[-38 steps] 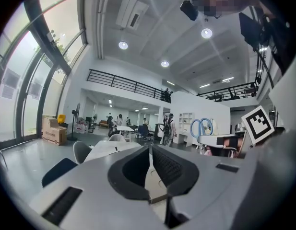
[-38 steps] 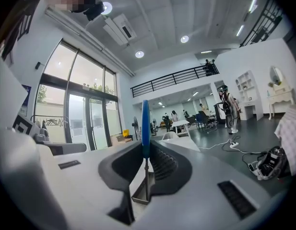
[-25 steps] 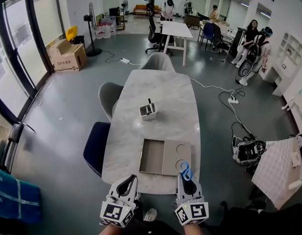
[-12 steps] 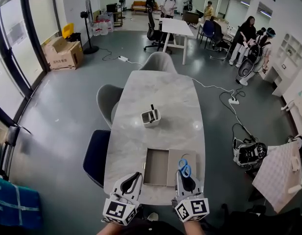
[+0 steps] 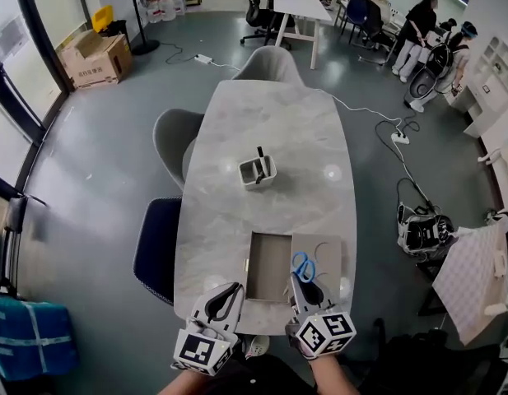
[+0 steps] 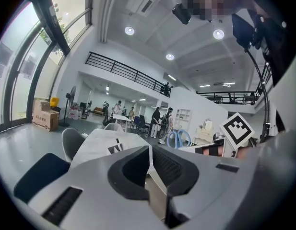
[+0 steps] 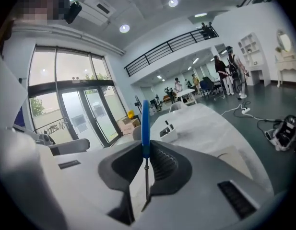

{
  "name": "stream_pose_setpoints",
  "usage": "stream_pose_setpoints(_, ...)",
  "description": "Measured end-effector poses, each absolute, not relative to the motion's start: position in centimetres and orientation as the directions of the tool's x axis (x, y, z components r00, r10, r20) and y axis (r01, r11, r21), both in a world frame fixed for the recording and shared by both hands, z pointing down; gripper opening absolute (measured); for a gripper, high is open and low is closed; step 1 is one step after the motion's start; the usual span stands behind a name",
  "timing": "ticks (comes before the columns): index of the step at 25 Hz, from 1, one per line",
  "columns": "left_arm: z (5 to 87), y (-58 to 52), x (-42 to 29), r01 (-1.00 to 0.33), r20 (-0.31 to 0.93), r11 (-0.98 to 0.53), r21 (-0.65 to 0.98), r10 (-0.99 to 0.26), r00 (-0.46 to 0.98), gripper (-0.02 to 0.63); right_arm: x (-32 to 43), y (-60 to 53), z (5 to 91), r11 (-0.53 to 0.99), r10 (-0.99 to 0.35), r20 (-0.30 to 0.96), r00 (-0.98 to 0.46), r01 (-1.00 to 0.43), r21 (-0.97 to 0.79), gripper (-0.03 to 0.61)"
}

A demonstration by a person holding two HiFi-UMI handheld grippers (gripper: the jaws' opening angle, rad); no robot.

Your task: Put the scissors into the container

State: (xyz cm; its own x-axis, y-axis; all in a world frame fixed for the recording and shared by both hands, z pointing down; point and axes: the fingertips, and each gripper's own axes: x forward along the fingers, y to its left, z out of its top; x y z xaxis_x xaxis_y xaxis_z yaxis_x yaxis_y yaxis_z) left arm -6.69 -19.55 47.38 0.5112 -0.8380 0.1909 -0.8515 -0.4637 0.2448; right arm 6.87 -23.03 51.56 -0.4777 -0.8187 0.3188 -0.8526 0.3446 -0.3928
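Note:
Blue-handled scissors (image 5: 303, 267) stick up out of my right gripper (image 5: 300, 286), which is shut on their blades near the table's front edge. In the right gripper view the blue handle (image 7: 146, 123) stands upright between the pads, edge-on. The white square container (image 5: 258, 172) sits mid-table with a black item standing in it, well ahead of both grippers; it also shows in the right gripper view (image 7: 168, 132). My left gripper (image 5: 227, 296) hangs beside the right one, shut with nothing in it (image 6: 149, 150).
An open flat grey box (image 5: 270, 267) with its lid (image 5: 326, 253) beside it lies on the marble table (image 5: 270, 130), just under the scissors. Grey chairs (image 5: 171, 142) and a dark blue chair (image 5: 155, 249) stand along the left side. People work at the far desks.
The view has moved forward over the table. Both grippers have shifted with it, and the scissors now hang over the grey box's lid rather than at the table's edge. The grip is unchanged.

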Motion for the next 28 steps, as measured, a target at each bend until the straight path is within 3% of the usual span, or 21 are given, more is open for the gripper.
stream_pose_setpoints(11, 54.0, -22.7, -7.4, -0.846, 0.285, -0.448, 0.29, -0.803, 0.523, 0.031, 4.6, -26.2, 63.8, 0.2, -0.638, 0.552, -0.537, -0.808, -0.554, 0.035)
stream_pose_setpoints(16, 57.0, -23.6, -7.1, -0.852, 0.387, -0.427, 0.302, -0.762, 0.519, 0.031, 3.7, -26.1, 68.2, 0.09, -0.52, 0.662, -0.54, -0.805, -0.587, 0.035)
stream_pose_setpoints(28, 63.0, -25.6, -6.2, -0.845, 0.453, -0.411, 0.343, -0.716, 0.532, 0.031, 1.1, -26.9, 75.4, -0.022, -0.337, 0.764, -0.55, -0.807, -0.591, 0.035)
